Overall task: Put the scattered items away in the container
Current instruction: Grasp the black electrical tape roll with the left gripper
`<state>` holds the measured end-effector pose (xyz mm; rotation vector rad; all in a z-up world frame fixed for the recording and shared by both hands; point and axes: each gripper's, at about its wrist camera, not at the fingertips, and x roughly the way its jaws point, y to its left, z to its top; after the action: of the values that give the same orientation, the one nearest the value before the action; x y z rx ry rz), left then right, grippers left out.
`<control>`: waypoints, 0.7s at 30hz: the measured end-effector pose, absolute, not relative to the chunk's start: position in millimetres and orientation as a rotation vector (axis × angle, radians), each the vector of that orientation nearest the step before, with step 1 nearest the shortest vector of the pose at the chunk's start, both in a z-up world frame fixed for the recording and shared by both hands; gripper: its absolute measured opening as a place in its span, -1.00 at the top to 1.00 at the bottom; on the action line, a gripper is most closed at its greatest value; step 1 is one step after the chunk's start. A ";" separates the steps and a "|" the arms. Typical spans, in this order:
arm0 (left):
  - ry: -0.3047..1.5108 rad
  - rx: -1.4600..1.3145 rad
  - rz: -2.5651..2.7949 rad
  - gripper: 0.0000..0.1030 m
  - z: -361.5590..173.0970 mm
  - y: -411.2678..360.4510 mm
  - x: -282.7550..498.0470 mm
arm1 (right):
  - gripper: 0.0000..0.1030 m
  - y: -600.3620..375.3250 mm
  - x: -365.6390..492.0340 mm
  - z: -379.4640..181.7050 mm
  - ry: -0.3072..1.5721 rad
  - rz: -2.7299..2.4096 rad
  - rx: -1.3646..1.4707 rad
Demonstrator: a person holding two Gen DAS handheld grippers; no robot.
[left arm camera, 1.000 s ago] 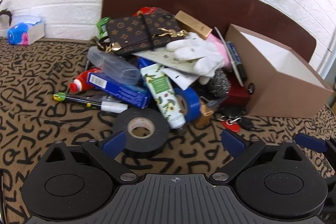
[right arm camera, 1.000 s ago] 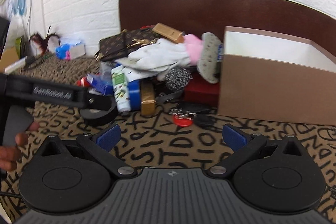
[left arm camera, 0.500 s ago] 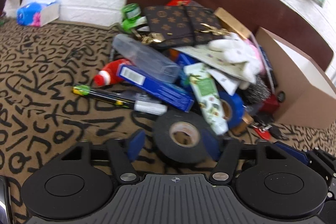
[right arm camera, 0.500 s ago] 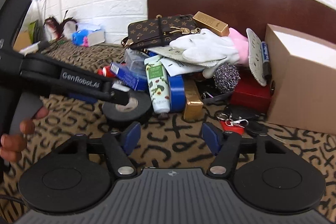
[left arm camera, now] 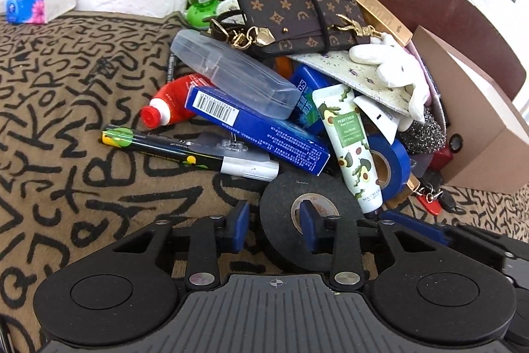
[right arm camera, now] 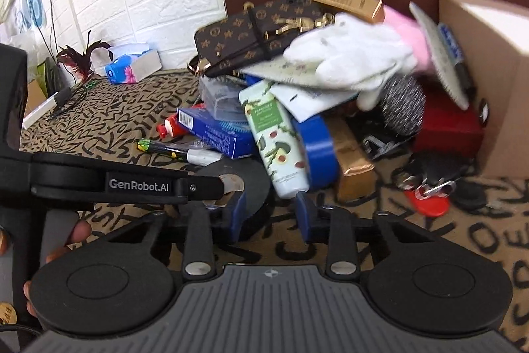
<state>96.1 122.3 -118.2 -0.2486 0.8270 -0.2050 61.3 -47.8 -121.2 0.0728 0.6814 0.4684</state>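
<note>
A black tape roll [left arm camera: 281,214] lies at the near edge of a pile of items. My left gripper [left arm camera: 274,224] straddles the roll's left wall, one finger outside and one inside the core hole, jaws closing on it. In the right wrist view the left gripper's arm [right arm camera: 132,184] reaches over the same roll [right arm camera: 254,184]. My right gripper [right arm camera: 269,214] is partly closed and empty, just in front of a white avocado-print tube [right arm camera: 276,134]. The cardboard box [left arm camera: 476,121] stands at the right, also seen in the right wrist view [right arm camera: 496,81].
The pile holds a blue tape roll [left arm camera: 393,167], blue carton [left arm camera: 254,128], clear case [left arm camera: 231,75], marker pen [left arm camera: 185,151], red bottle [left arm camera: 172,108], monogram wallet [left arm camera: 297,12], white glove [right arm camera: 350,55], steel scourer [right arm camera: 401,108] and red keys [right arm camera: 429,197]. A tissue pack [left arm camera: 36,2] lies far left.
My left gripper moved forward onto the black tape roll and narrowed its jaws around the roll's wall. My right gripper moved left toward the pile and narrowed too.
</note>
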 end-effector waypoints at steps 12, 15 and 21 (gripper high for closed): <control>0.843 -0.299 -0.258 0.27 -121.9 130.9 101.6 | 0.37 -45.0 74.6 -122.0 0.752 0.457 0.188; 0.848 -0.319 -0.262 0.27 -122.8 132.6 102.9 | 0.37 -44.4 76.7 -122.2 0.767 0.441 0.221; 0.848 -0.340 -0.264 0.48 -124.1 135.2 101.2 | 0.39 -45.9 79.6 -129.4 0.770 0.437 0.283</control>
<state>101.2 135.2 -124.1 -0.3399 0.8484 -0.2640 79.6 -45.9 -129.4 0.2831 0.7702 0.4370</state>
